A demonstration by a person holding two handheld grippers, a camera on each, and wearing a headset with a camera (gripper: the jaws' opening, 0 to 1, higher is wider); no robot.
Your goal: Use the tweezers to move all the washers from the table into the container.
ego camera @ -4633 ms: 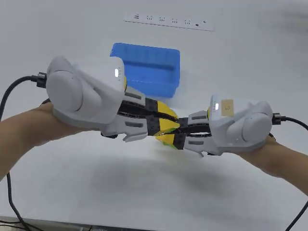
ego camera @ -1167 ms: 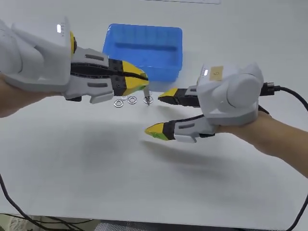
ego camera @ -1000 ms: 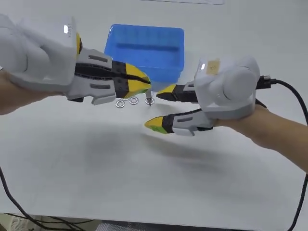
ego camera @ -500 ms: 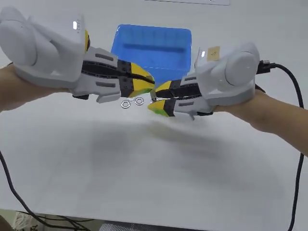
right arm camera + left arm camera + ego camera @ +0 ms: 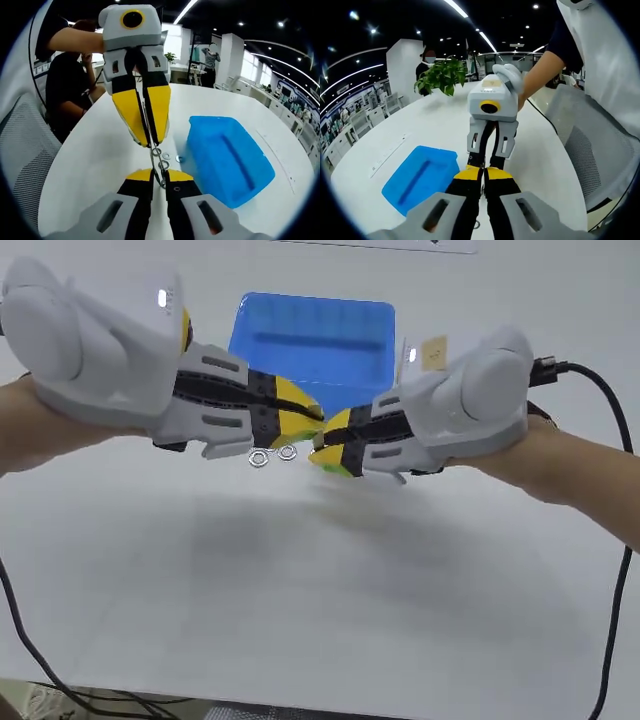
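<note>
Thin metal tweezers run between the two grippers. My left gripper comes in from the left with its yellow jaws shut on the tweezers. From the right, my right gripper meets it tip to tip, jaws shut on the tweezers' other end. Two washers lie on the white table just below the left jaws. In the right gripper view a few washers sit beside the blue container. The blue container stands just behind the grippers.
A white power strip lies at the table's far edge. A black cable trails from the right gripper. A green plant and people stand in the room beyond the table.
My right gripper has moved left to the tweezers' tip and gone from wide open to shut on it. The left gripper has kept its hold.
</note>
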